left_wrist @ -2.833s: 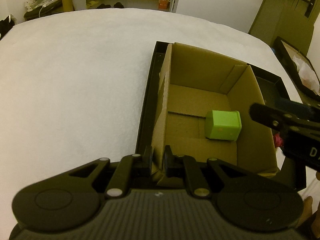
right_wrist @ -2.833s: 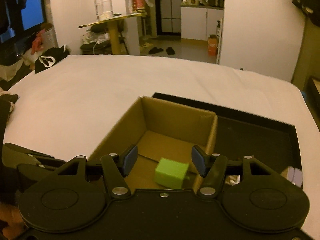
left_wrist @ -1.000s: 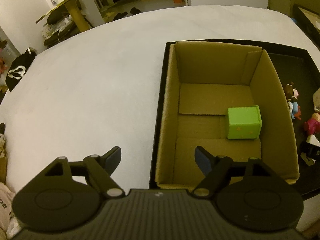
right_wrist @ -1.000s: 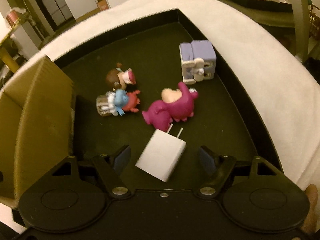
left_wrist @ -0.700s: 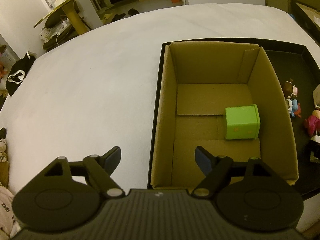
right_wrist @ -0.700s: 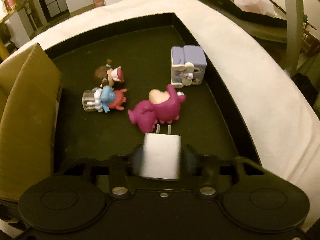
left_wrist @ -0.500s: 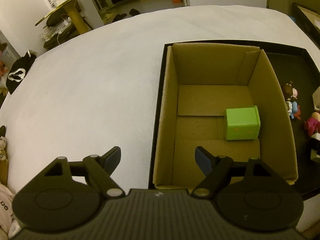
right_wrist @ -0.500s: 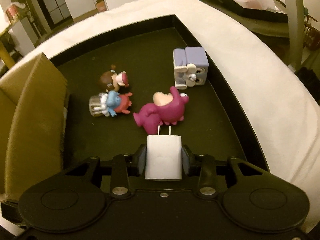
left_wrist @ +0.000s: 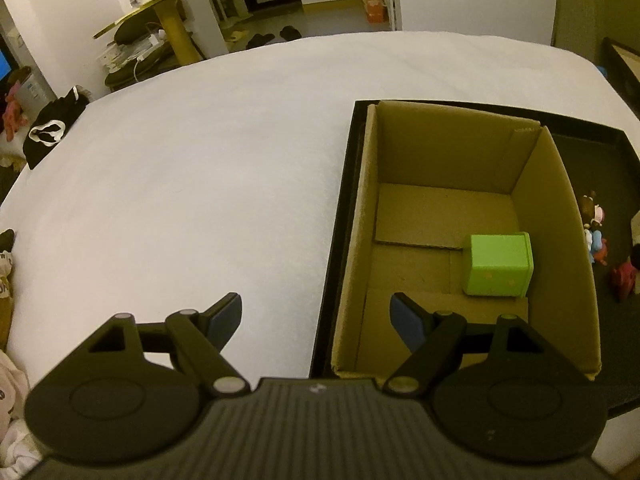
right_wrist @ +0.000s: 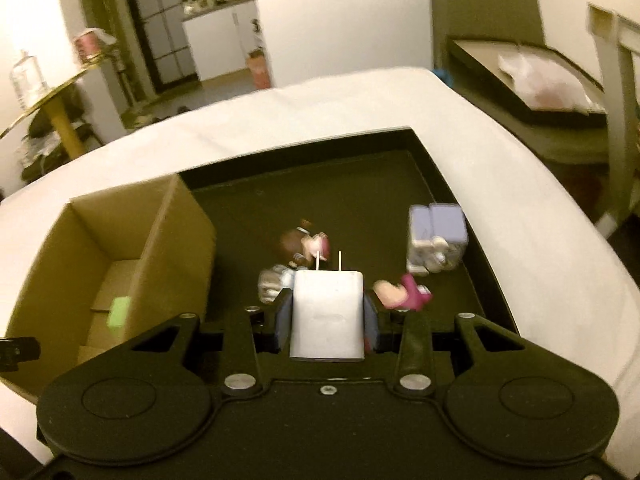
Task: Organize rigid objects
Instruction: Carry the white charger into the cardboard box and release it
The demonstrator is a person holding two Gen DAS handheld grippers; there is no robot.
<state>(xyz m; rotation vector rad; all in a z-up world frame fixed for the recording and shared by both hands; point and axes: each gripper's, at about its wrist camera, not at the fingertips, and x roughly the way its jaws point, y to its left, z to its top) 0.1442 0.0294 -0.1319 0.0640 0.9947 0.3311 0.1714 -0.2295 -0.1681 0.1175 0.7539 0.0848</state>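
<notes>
The left hand-held gripper (left_wrist: 316, 318) is matte black plastic with a ribbed top, round side discs, silver screws and blue finger pads (left_wrist: 406, 318); the right hand-held gripper (right_wrist: 327, 316) matches, its top smooth.

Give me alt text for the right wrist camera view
The right gripper is shut on a white charger plug, prongs forward, above a black tray of small toys. A cardboard box holding a green cube stands in the tray's left part.
</notes>
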